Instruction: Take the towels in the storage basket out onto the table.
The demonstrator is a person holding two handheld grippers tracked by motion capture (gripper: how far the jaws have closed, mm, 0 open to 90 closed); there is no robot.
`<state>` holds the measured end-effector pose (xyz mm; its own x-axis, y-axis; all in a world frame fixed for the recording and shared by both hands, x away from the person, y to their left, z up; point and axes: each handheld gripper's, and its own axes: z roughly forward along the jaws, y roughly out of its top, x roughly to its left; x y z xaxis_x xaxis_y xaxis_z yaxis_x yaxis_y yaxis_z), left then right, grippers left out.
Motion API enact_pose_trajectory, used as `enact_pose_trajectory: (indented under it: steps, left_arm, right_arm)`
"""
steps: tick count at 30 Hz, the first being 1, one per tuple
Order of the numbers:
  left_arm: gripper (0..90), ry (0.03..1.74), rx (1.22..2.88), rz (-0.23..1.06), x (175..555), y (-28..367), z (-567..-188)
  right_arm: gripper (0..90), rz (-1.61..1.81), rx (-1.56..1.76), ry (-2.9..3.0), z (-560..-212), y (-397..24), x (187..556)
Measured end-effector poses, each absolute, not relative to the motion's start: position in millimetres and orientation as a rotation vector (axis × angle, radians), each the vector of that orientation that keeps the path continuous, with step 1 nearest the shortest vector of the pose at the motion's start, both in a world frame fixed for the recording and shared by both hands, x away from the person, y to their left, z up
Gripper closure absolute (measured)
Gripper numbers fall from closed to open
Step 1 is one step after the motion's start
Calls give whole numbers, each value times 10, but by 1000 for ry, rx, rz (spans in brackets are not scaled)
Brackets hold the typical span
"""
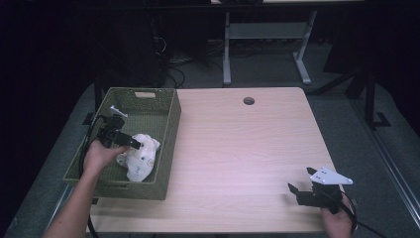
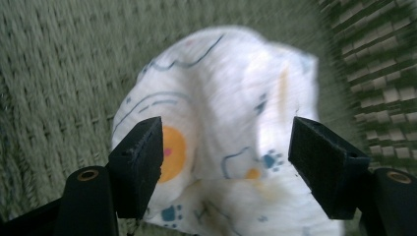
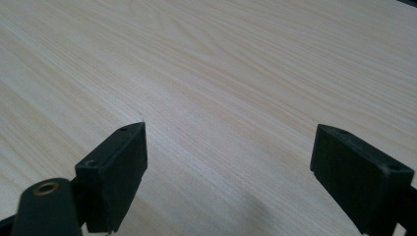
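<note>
A crumpled white cloth (image 1: 142,157) printed with blue paw marks and an orange dot lies inside a green woven basket (image 1: 133,191) at the table's left side. My left gripper (image 1: 136,144) reaches down into the basket, just over the cloth. In the left gripper view the cloth (image 2: 221,113) sits between the widely spread jaws of the left gripper (image 2: 226,137), and the pads do not visibly press on it. My right gripper (image 1: 299,179) rests low at the table's near right corner, open and holding nothing. In the right gripper view only bare wood lies ahead of the right gripper (image 3: 231,142).
The light wooden table (image 1: 237,148) has a round cable hole (image 1: 248,100) near its far edge. The basket's woven walls (image 2: 378,73) rise close around the cloth. Beyond the table stand a desk frame (image 1: 267,44) and cables on a dark floor.
</note>
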<state>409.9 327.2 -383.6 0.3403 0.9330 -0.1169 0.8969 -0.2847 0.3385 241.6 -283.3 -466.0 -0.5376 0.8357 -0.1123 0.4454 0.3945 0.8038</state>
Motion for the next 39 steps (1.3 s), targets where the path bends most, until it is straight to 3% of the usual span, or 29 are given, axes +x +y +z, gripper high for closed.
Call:
enact_pose_trajectory:
  steps: [12, 16, 30, 39]
  left_arm:
    - [358, 1701, 2422, 115, 4206, 3110, -4097]
    - [384, 1713, 2490, 44, 4234, 3070, -4216]
    - [581, 1710, 2524, 118, 4208, 3014, -4236]
    - [622, 1698, 2527, 128, 4196, 3018, -4234]
  right_arm:
    - [137, 1015, 1092, 2148, -4659, -2834, 2415]
    - [137, 1016, 1088, 2150, -4659, -2828, 2412]
    - [137, 1017, 1081, 2157, -4660, -2797, 2410]
    - [137, 1013, 1075, 2161, -4667, -2789, 2413]
